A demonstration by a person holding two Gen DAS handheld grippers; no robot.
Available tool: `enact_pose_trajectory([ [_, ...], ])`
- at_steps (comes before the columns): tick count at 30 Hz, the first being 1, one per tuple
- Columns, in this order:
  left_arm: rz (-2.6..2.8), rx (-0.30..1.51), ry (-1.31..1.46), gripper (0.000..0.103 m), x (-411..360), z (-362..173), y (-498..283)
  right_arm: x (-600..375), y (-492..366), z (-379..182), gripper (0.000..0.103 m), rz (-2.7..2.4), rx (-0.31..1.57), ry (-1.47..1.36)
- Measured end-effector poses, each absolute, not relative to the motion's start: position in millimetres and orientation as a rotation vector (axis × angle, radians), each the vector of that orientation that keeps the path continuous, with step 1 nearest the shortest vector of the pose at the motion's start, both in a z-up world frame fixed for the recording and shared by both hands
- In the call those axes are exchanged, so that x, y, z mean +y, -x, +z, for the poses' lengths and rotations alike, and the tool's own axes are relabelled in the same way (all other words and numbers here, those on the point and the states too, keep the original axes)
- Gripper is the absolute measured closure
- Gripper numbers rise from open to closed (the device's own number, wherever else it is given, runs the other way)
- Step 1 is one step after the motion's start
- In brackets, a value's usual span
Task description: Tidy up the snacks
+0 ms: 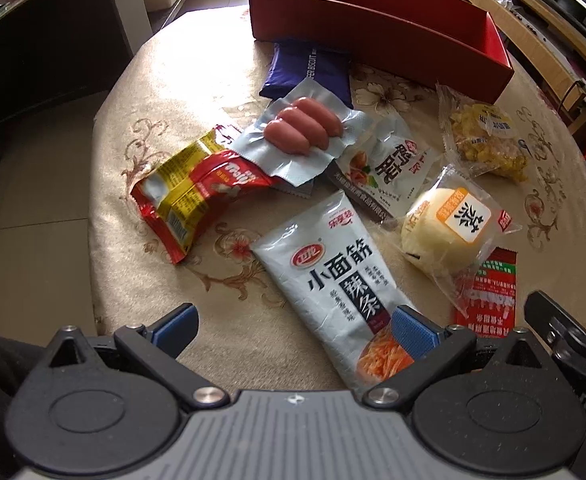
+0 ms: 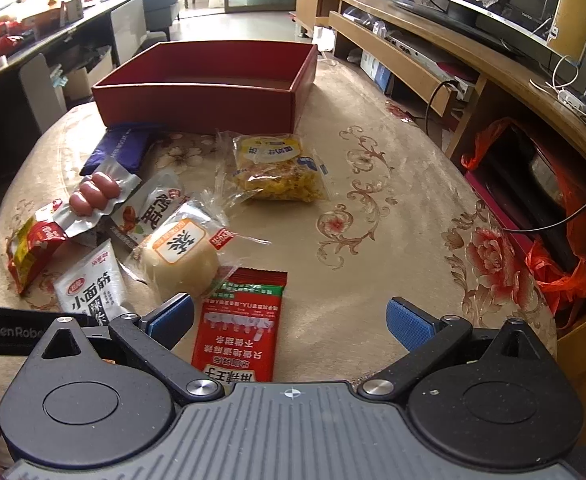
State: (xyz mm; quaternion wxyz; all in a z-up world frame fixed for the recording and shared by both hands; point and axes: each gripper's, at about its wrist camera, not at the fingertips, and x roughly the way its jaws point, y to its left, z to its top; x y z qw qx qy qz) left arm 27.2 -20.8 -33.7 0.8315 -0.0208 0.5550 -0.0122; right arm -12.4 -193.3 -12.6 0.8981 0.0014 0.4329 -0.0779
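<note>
Several snack packets lie on the round table before an empty red box [image 1: 393, 40] [image 2: 197, 100]. They include a sausage pack [image 1: 305, 130] [image 2: 93, 194], a grey spicy-strip pouch [image 1: 333, 284] [image 2: 91, 286], a wrapped bun [image 1: 449, 226] [image 2: 181, 254], a yellow crispy snack [image 1: 489, 140] [image 2: 277, 168], a red-yellow packet [image 1: 197, 192] [image 2: 33, 244], a flat red packet [image 1: 487, 292] [image 2: 241, 328] and a blue biscuit pack [image 1: 309, 72] [image 2: 119, 148]. My left gripper [image 1: 293, 330] is open over the grey pouch's near end. My right gripper [image 2: 291, 318] is open over the flat red packet.
The table [image 2: 373, 240] has a floral cloth. A wooden TV stand [image 2: 433, 64] and an orange bag [image 2: 549, 240] are to the right. A dark counter [image 1: 53, 32] stands to the left. The right gripper's body [image 1: 565, 332] shows beside my left one.
</note>
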Motion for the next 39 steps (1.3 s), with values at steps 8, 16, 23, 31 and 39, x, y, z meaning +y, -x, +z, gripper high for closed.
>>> enact_pose_trajectory([
  [8,0.007,1.215,0.096,0.003,-37,-44,-44,-212,16,-12,0.0,-0.185,0.894,-0.043],
  [16,0.02,1.262,0.043,0.008,-51,-66,-45,-223,18,-10,0.0,-0.178,0.891,-0.08],
  [23,0.038,1.251,0.02,0.014,-21,-65,-31,-221,17,-12,0.0,-0.145,0.907,-0.07],
  [31,0.026,1.246,0.025,0.001,-5,-72,-25,-207,7,-39,0.0,-0.114,1.033,-0.026],
  [39,-0.009,1.234,0.009,0.001,-2,-76,-27,-182,-8,-57,0.003,-0.102,1.078,0.033],
])
